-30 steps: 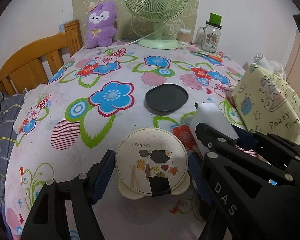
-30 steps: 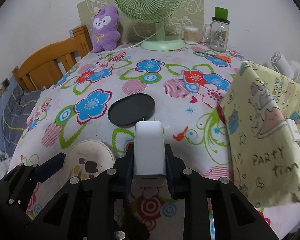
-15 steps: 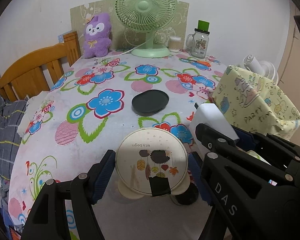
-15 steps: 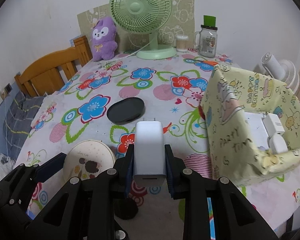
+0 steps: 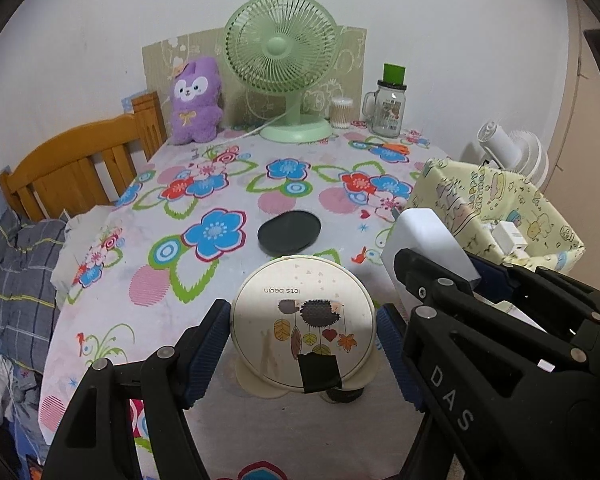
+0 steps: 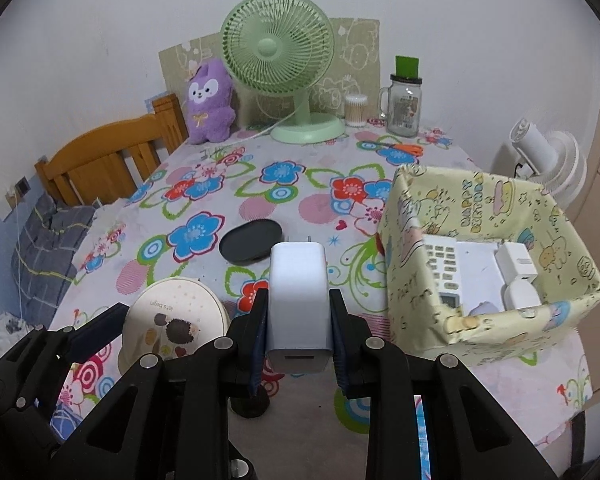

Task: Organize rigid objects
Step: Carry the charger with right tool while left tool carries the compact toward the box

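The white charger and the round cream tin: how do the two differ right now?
The white charger is a plain boxy block with prongs pointing away; the round cream tin is a disc printed with a hedgehog and leaves. The right tongs hold the charger, the left tongs the tin. Both are gripped by their sides.

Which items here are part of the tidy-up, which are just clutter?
Job: white charger in right gripper; round tin in left gripper; yellow fabric box; black disc.
Lying about: green fan, purple plush, glass jar, wooden chair.
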The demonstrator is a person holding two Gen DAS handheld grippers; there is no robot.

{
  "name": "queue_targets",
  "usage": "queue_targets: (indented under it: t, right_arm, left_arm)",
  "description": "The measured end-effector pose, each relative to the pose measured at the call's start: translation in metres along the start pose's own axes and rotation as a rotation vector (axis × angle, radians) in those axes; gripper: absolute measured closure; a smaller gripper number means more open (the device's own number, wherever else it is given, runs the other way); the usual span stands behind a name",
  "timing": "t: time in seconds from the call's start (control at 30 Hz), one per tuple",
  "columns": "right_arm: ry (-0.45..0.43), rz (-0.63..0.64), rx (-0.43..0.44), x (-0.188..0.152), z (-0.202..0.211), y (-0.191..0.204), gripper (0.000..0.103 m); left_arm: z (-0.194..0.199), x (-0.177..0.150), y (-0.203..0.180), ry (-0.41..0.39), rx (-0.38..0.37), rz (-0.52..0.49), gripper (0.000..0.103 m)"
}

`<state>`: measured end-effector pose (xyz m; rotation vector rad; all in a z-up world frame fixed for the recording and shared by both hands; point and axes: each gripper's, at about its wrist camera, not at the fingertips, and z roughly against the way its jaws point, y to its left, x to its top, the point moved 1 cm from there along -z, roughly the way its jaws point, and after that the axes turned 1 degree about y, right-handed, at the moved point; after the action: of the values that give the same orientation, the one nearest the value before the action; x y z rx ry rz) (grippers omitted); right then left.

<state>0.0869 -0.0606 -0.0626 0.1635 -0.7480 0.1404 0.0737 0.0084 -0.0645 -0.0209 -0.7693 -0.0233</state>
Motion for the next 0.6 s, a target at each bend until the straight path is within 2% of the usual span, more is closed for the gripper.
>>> queue_targets:
  t: [0.6]
  right_arm:
    - [-0.060, -0.012, -0.009, 0.024, 0.039, -0.028, 0.073]
  left_arm:
    - [0.029, 0.027, -0.034, -0.071, -0.004, -0.035, 0.027]
